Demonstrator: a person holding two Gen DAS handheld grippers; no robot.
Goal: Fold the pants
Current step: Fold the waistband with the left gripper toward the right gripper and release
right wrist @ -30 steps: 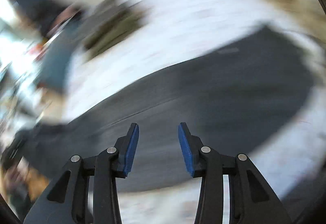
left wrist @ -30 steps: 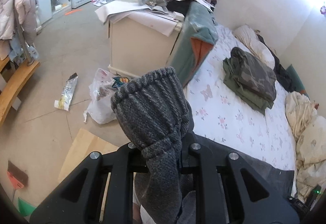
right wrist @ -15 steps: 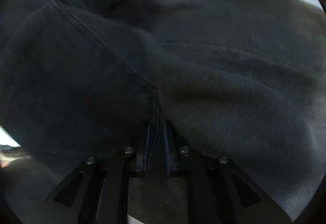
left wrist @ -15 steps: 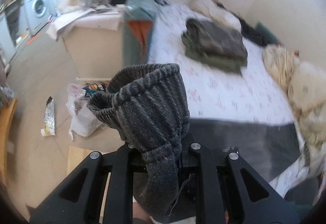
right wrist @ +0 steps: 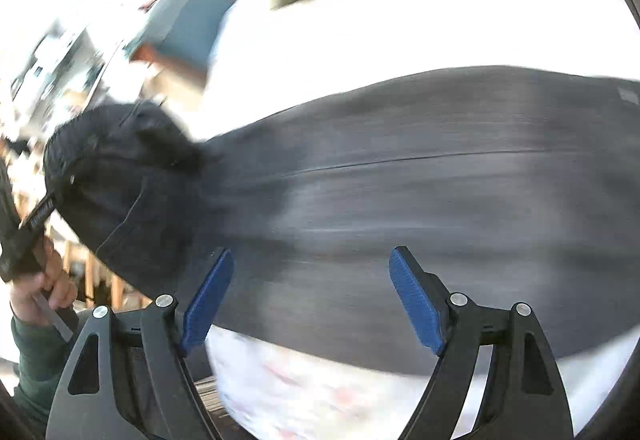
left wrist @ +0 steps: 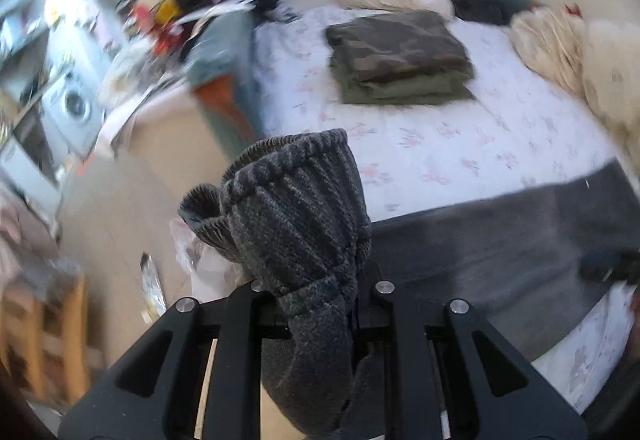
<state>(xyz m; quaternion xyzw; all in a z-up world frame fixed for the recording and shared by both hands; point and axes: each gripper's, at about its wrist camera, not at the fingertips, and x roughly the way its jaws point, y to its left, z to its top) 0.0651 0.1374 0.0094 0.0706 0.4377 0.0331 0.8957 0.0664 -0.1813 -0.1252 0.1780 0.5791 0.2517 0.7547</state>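
Grey pants (right wrist: 400, 199) spread flat across the bed (left wrist: 460, 143). Left gripper (left wrist: 320, 296) fingers clamped on the ribbed cuff (left wrist: 296, 207). Right gripper (right wrist: 310, 294) fingers opening wide, seemingly above the pants, gripping nothing.

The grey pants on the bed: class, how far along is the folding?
Done: the grey pants lie spread flat across the bed, beside already-folded camouflage pants. In hand: the left tongs pinch the ribbed cuff, lifted; the right tongs are opening, nothing between them. Left: carry the cuff over and fold.
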